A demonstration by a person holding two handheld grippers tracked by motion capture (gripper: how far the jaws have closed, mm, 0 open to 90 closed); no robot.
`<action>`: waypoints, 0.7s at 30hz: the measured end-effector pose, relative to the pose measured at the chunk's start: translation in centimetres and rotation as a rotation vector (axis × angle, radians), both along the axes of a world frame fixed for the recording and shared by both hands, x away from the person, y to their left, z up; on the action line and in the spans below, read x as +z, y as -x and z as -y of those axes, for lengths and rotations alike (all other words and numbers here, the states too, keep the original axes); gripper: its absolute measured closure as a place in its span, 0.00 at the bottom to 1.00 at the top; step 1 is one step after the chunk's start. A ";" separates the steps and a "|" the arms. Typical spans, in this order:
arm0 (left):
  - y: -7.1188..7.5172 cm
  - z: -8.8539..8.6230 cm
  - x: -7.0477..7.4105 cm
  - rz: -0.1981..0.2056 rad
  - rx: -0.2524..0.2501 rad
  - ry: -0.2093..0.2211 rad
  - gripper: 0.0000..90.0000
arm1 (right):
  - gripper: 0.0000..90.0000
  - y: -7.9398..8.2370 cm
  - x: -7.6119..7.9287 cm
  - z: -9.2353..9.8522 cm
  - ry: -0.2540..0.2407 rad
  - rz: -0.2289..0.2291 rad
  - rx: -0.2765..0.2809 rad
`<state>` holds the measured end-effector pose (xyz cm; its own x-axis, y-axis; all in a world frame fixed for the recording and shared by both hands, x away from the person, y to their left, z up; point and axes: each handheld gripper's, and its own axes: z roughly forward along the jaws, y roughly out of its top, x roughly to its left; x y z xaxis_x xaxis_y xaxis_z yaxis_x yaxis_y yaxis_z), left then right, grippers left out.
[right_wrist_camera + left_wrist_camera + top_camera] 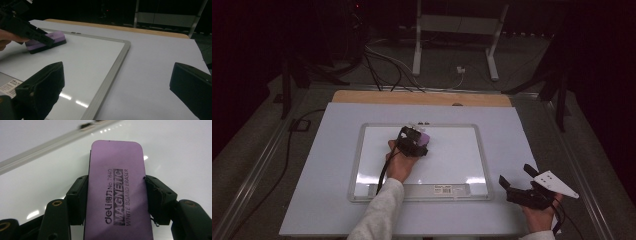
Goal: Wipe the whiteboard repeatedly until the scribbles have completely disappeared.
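The left hand-held gripper (419, 141) pinches a purple magnetic whiteboard eraser (117, 192) by its long sides, its pads pressed against both edges. The eraser lies flat on the whiteboard (452, 165), near the board's far edge and left of its middle. The whiteboard sits in the centre of the bench (322, 165). The right hand-held gripper (518, 178) hovers near the bench's near right corner, jaws spread with nothing between them.

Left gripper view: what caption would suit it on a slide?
Left gripper clamps a purple magnetic whiteboard eraser flat against the whiteboard.
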<state>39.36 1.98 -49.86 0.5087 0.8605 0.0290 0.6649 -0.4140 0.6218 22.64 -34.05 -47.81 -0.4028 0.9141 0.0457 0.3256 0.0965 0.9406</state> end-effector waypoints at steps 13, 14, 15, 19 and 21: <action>2.1 -0.8 0.2 0.005 -0.052 -0.037 0.47 | 0.00 0.0 0.0 0.1 -0.001 0.000 -0.004; 1.8 -1.4 0.2 0.004 -0.023 -0.036 0.47 | 0.00 0.0 0.0 0.1 -0.001 0.000 -0.004; 1.4 -2.0 0.2 0.003 0.006 -0.032 0.47 | 0.00 0.0 0.0 0.0 -0.001 -0.001 -0.002; 0.0 -3.1 0.0 -0.002 0.082 -0.005 0.47 | 0.00 0.0 0.0 -0.1 0.002 -0.001 0.000; -0.4 -2.7 0.0 0.000 0.090 -0.005 0.47 | 0.00 0.0 0.0 -0.1 0.001 -0.001 0.000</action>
